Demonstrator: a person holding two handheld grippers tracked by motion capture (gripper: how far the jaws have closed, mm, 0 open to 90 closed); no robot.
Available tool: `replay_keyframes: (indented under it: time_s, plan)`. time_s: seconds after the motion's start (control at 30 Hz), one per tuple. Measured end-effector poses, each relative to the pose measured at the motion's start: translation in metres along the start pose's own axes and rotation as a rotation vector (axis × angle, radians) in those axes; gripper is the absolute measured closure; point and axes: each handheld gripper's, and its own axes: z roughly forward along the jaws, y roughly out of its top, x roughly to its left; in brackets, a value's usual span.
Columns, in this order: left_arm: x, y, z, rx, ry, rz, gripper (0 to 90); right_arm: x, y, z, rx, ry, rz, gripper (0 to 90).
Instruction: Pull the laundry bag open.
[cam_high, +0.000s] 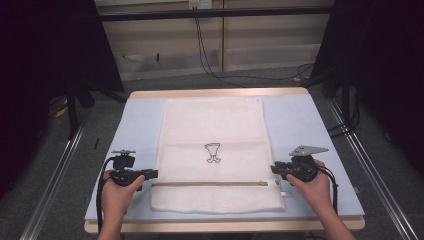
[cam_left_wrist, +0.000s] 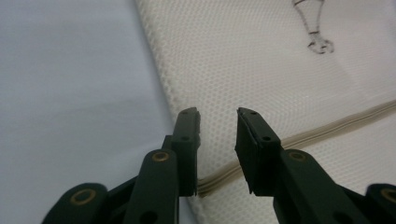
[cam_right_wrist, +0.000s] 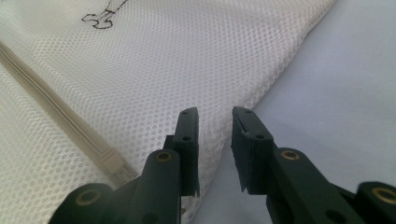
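- I see a white mesh laundry bag (cam_high: 215, 150) lying flat in the middle of the pale blue table top (cam_high: 300, 125), long axis running away from me.
- A beige zipper (cam_high: 210, 184) crosses the bag near its close end; a small black line drawing (cam_high: 213, 152) sits about mid-bag.
- My left gripper (cam_high: 152, 174) is at the bag's left edge, level with the zipper, held in the left hand (cam_high: 120, 192).
- In the left gripper view the jaws stand a little apart, with a clear gap between the fingers (cam_left_wrist: 187, 140). Mesh (cam_left_wrist: 261, 60) and the zipper's end (cam_left_wrist: 219, 179) show through the gap; the pads aren't pressing on anything I can see.
- My right gripper (cam_high: 274, 169) is at the bag's right edge, just above the zipper line, held in the right hand (cam_high: 312, 187).
- In the right gripper view, same story: jaws slightly parted, fingers (cam_right_wrist: 187, 140) straddling the bag's folded edge (cam_right_wrist: 261, 88), nothing clamped.
- The zipper pull end (cam_right_wrist: 112, 163) lies just left of the right gripper's jaws, on the mesh.
- Both grippers point inward toward each other across the bag, low over the table.
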Motion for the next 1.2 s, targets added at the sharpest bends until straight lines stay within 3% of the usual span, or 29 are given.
replay_keyframes:
  time_s: [0.07,0.2,0.33,0.5,0.7,0.73,0.9,0.97,1.03,1.2]
  plan:
    - [-0.004,0.002,0.001,-0.006,-0.007,0.0,64.4,0.001,0.0,-0.003,-0.013,0.005,-0.019,72.1]
    - [-0.011,0.006,0.008,-0.015,-0.107,0.01,61.7,0.007,-0.003,-0.007,-0.035,0.028,-0.092,82.6]
    - [-0.021,0.008,0.015,-0.016,-0.107,0.042,58.8,0.011,-0.007,-0.008,-0.019,0.043,-0.12,85.6]
    - [-0.035,0.012,0.024,-0.02,-0.096,0.095,55.9,0.013,-0.01,-0.009,-0.043,0.036,-0.123,85.1]
    - [-0.054,0.016,0.035,-0.009,-0.129,0.133,51.6,0.015,-0.017,-0.01,-0.03,0.046,-0.137,84.2]
    - [-0.061,0.017,0.039,0.003,-0.147,0.144,51.2,0.017,-0.018,-0.013,-0.035,0.056,-0.136,88.1]
    - [-0.073,0.018,0.047,0.001,-0.162,0.152,51.5,0.018,-0.018,-0.017,-0.046,0.053,-0.122,90.0]
    - [-0.081,0.019,0.051,0.0,-0.192,0.127,51.6,0.019,-0.019,-0.017,-0.042,0.056,-0.122,90.0]
    - [-0.084,0.019,0.053,-0.007,-0.197,0.121,52.5,0.019,-0.02,-0.017,-0.038,0.06,-0.122,90.0]
    - [-0.102,0.02,0.066,0.03,-0.227,0.114,54.6,0.023,-0.02,-0.018,-0.05,0.052,-0.13,90.0]
